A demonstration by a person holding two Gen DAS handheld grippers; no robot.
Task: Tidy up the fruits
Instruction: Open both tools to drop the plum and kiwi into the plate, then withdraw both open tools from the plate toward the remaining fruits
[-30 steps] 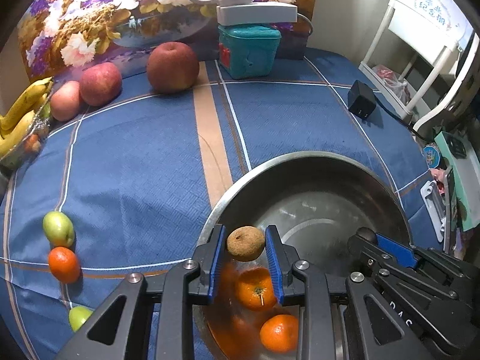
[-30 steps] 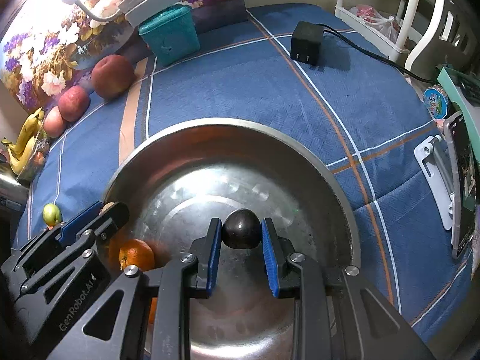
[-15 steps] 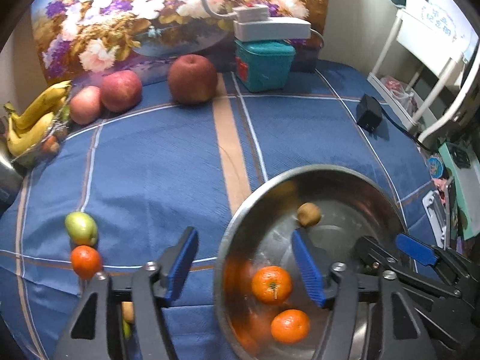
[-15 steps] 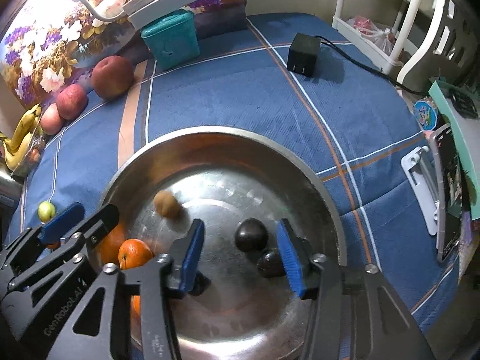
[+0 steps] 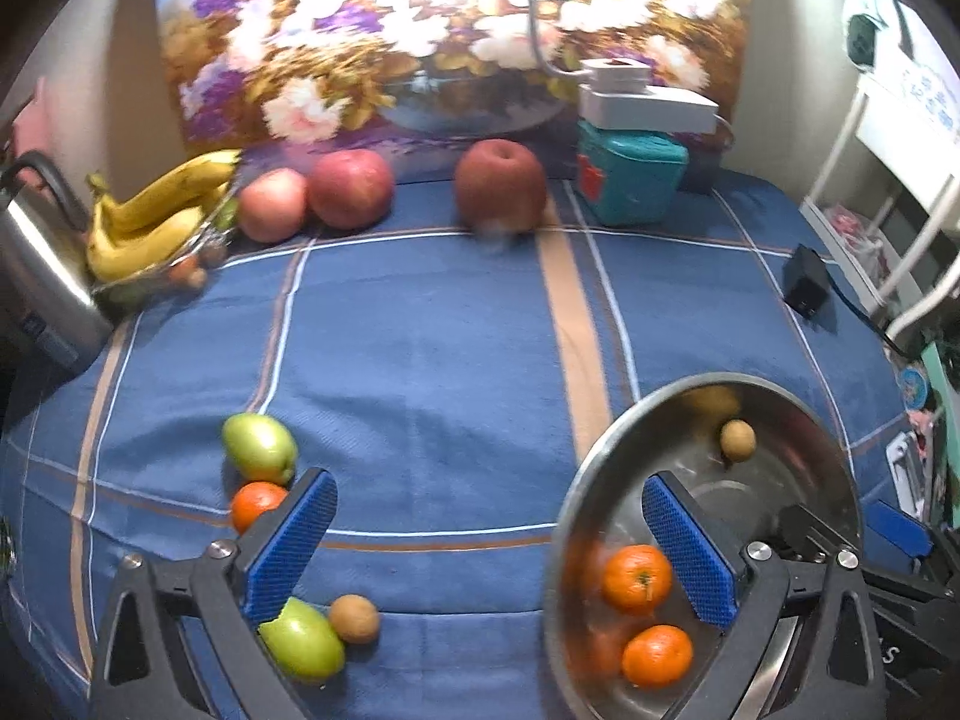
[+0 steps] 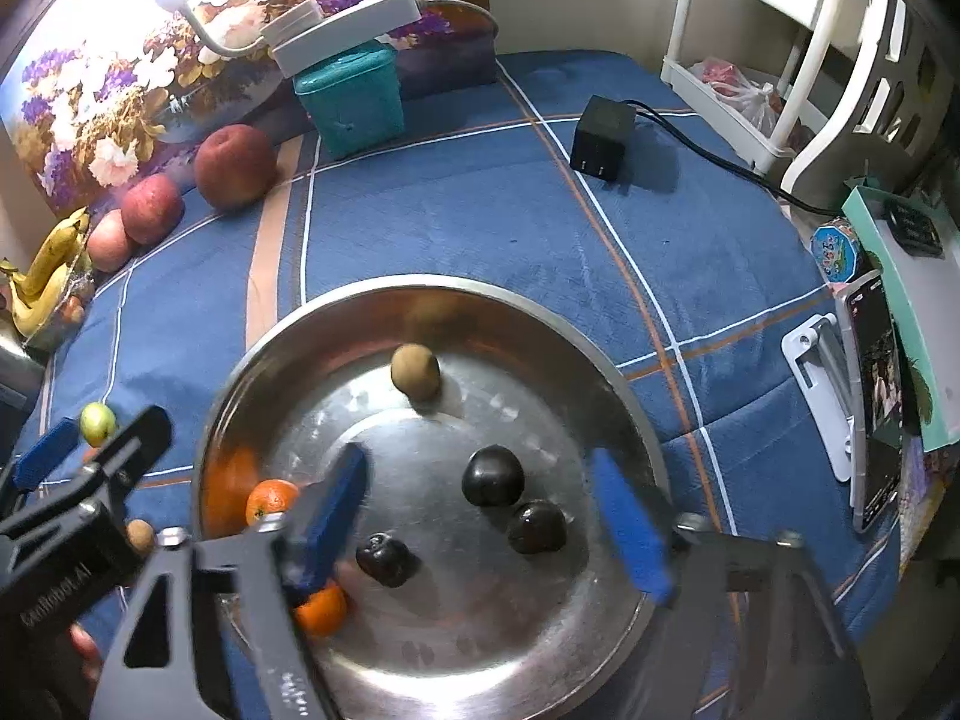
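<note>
On the blue plaid cloth point(image 5: 420, 372), near its left edge, lie smooth green fruits point(image 5: 259, 447), a dimpled orange point(image 5: 255, 503) and a fuzzy brown kiwi point(image 5: 354, 618). The left gripper point(image 5: 489, 546) hangs over them and the bowl's rim, jaws opening, nothing between its ribbed blue pads. Toward the right edge the round steel bowl point(image 6: 288, 348) holds oranges, a kiwi and three glossy dark plums point(image 6: 492, 475); the right gripper point(image 6: 480, 522) hangs over them, jaws opening, gripping none.

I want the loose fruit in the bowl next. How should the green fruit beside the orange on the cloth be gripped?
Take the green fruit across its narrow middle, from above. It lies on its side, with the orange close against its near end, so its long flanks are freest.
</note>
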